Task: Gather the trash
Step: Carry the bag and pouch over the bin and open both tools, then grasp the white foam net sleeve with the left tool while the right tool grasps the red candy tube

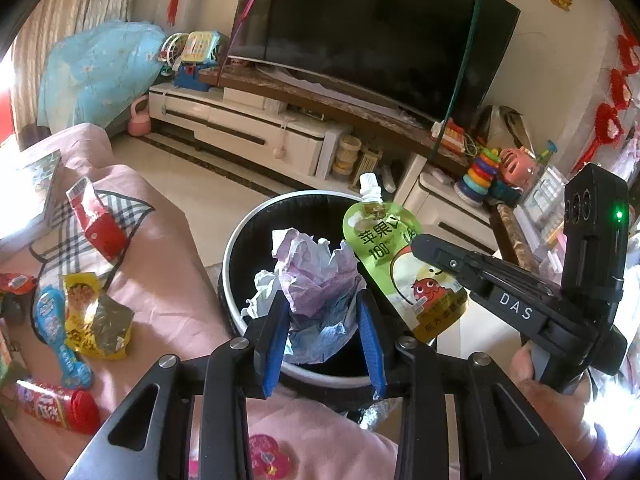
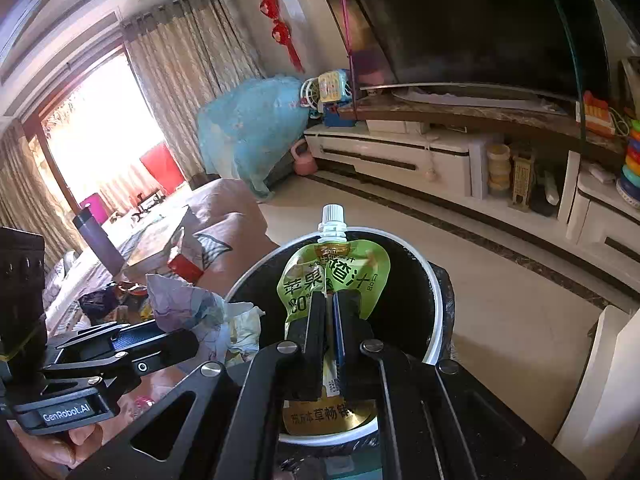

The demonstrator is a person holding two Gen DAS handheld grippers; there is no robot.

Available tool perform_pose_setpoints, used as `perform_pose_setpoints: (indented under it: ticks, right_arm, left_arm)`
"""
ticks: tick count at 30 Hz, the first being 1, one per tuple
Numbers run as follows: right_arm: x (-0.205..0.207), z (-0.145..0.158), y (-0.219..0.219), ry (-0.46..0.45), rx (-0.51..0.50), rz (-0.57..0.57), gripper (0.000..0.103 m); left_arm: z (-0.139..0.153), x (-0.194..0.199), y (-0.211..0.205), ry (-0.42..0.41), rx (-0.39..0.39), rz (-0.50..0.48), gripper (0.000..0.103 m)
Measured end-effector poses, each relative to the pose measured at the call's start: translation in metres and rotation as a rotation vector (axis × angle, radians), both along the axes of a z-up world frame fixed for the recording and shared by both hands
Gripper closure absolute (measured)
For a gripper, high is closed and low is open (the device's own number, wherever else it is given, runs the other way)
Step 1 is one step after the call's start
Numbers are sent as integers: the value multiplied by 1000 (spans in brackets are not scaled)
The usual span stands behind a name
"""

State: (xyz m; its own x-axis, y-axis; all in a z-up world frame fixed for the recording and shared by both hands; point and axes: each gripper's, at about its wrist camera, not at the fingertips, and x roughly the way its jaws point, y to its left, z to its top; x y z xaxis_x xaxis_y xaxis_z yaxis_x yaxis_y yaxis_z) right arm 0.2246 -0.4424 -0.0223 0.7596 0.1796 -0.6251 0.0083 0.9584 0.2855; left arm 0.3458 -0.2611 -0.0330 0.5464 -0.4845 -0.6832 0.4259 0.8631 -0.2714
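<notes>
The left hand-held gripper (image 1: 324, 332) is clamped on a crumpled paper wad (image 1: 316, 280), lilac and white, held over the near rim of the trash bin (image 1: 236, 240). The right hand-held gripper (image 2: 329, 316) is closed flat on a green juice pouch (image 2: 340, 272), also above the bin's mouth. "DAS" is printed on the right tool's arm and "GenRobot.AI" on the left one's. The pouch carries Chinese characters and "100%" over a red cartoon apple; its long axis runs away from the gripper, the white screw cap (image 2: 333, 218) pointing toward the bin's far rim and the TV stand (image 2: 400, 152). Left of the bin, on the pink-covered table (image 1: 168, 280), lie a yellow snack wrapper (image 1: 96, 320), a blue wrapper (image 1: 52, 320), a red carton (image 1: 96, 224) and a red-capped tube (image 1: 56, 404). Beyond the bin stands a dark television (image 1: 376, 32).
</notes>
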Motion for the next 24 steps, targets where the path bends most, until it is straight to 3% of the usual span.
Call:
perform_pose_setpoints:
  ticks: [9,11,15,18,20,24]
  right_arm:
    - [12,-6,-5,24,-10,-10,99]
    - [13,-7,-6,26,-12,-13,98]
    - [15,-9,-8,27,-22,-28,93]
    - [13,-7,-9,20,-4,-32,76]
    - [9,-4,-8,0,7,-32,46]
    - [-3,3,-1,-33,26,-31,31]
  left_arm:
    - [-6,11,-12,2,11,-7,69]
    - [-7,11,-15,3,16,-6,65]
    - [-5,8,-12,0,17,3,46]
    - [-1,1,-8,-15,15,14,36]
    - [-1,-5,-3,-19,20,21,32]
    - [-2,-23,10,-23,23,39,30]
